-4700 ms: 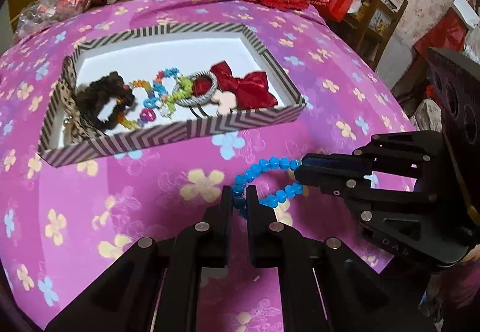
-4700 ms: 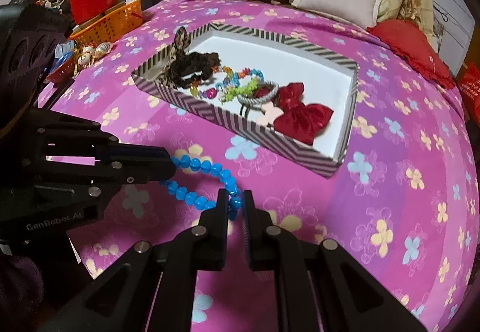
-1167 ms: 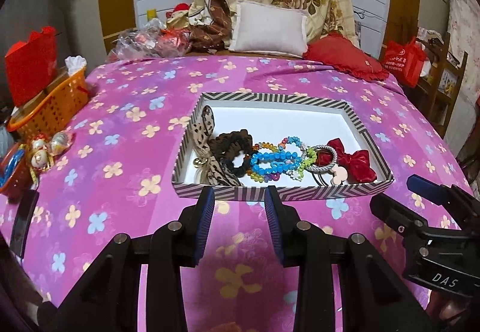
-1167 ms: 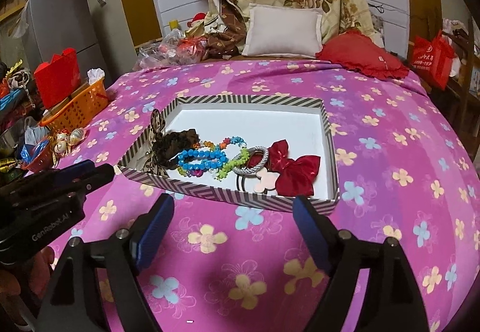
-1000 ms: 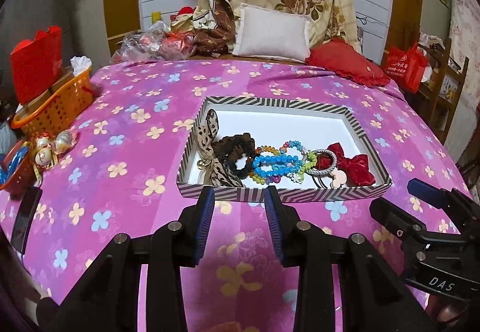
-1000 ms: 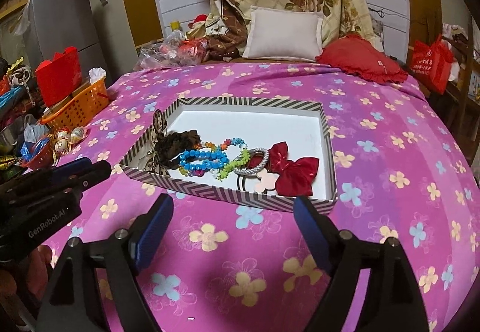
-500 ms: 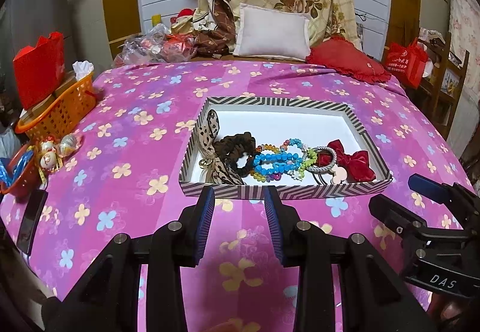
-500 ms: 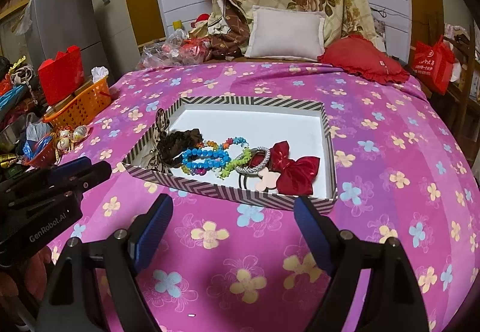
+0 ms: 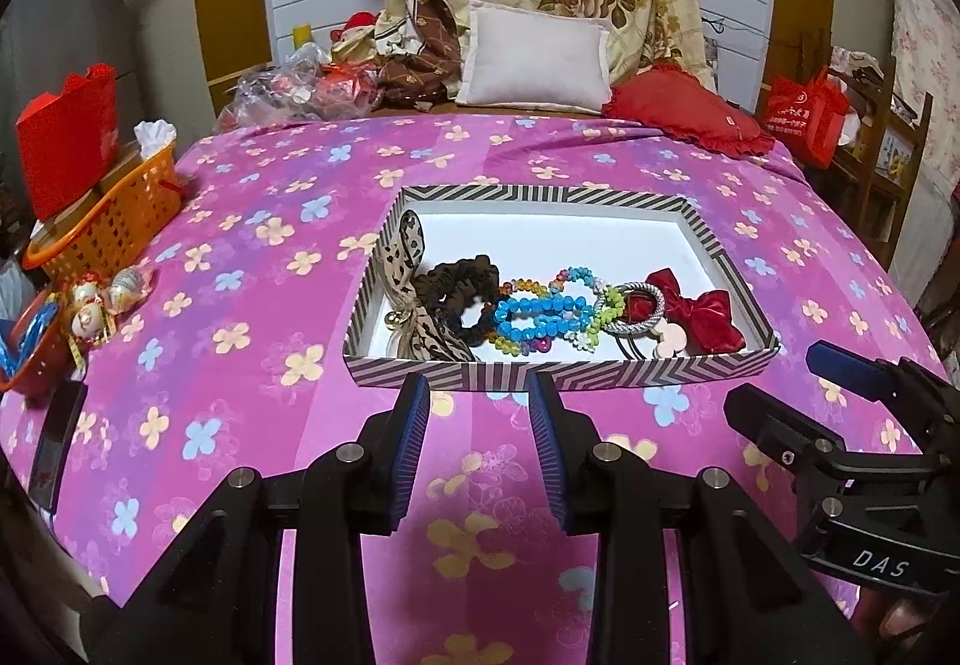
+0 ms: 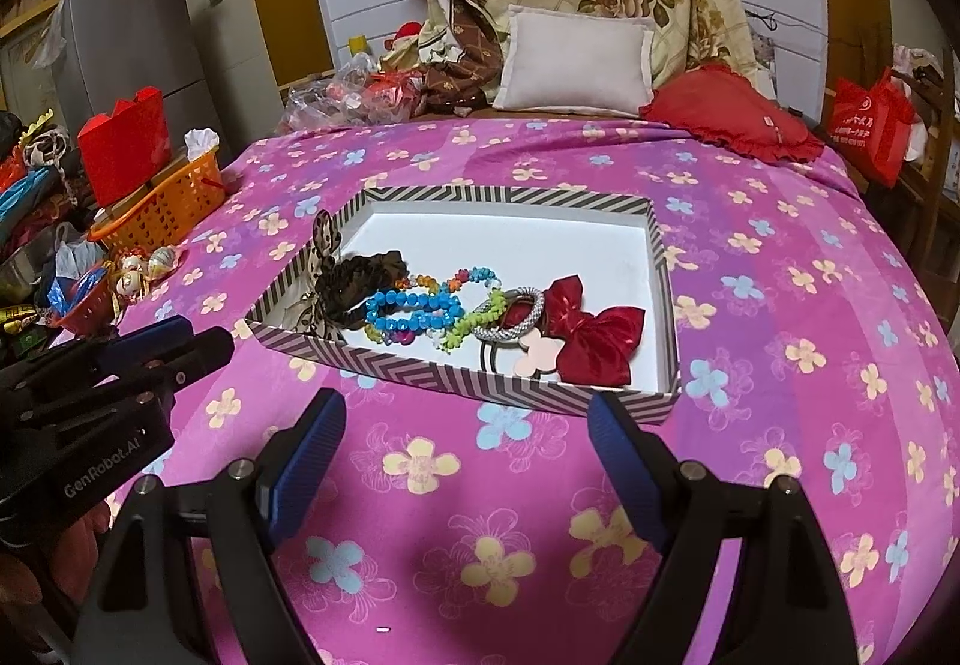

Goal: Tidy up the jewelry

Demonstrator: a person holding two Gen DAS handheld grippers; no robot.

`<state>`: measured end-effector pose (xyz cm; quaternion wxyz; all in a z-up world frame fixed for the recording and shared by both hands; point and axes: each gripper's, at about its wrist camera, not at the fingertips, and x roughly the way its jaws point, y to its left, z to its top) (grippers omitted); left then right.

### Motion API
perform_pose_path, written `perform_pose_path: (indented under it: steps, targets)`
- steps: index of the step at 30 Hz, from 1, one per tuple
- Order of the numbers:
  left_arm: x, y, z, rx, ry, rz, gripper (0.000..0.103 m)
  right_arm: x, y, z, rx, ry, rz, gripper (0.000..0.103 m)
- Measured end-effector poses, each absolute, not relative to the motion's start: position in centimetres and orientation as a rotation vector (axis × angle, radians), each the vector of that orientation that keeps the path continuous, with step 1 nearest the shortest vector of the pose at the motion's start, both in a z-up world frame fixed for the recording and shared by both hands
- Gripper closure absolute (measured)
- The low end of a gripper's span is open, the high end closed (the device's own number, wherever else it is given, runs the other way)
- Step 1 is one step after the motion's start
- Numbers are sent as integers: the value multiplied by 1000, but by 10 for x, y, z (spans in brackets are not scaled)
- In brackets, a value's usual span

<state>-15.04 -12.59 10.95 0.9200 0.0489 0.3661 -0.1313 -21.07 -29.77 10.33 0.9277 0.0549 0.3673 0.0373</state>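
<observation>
Our blue bead bracelet (image 9: 536, 314) has moved from the bedspread into the striped box (image 9: 558, 372). It lies at twelve o'clock from our left gripper (image 9: 478, 413) and right gripper (image 10: 465, 428), both spread and empty.

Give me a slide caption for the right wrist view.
Open right gripper hovers before the striped cardboard tray holding the blue bead bracelet and red velvet bow.

We read "DAS" on the right gripper (image 9: 852, 413) and "GenRobot.AI" on the left gripper (image 10: 180, 350) (white lettering).
</observation>
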Motion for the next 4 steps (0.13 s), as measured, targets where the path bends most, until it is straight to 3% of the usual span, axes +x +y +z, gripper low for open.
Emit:
perform_pose_path:
  steps: [4]
  targets:
    - [-148, -123, 107, 91, 761, -287, 74, -210, -301, 101, 117, 755, 74, 17]
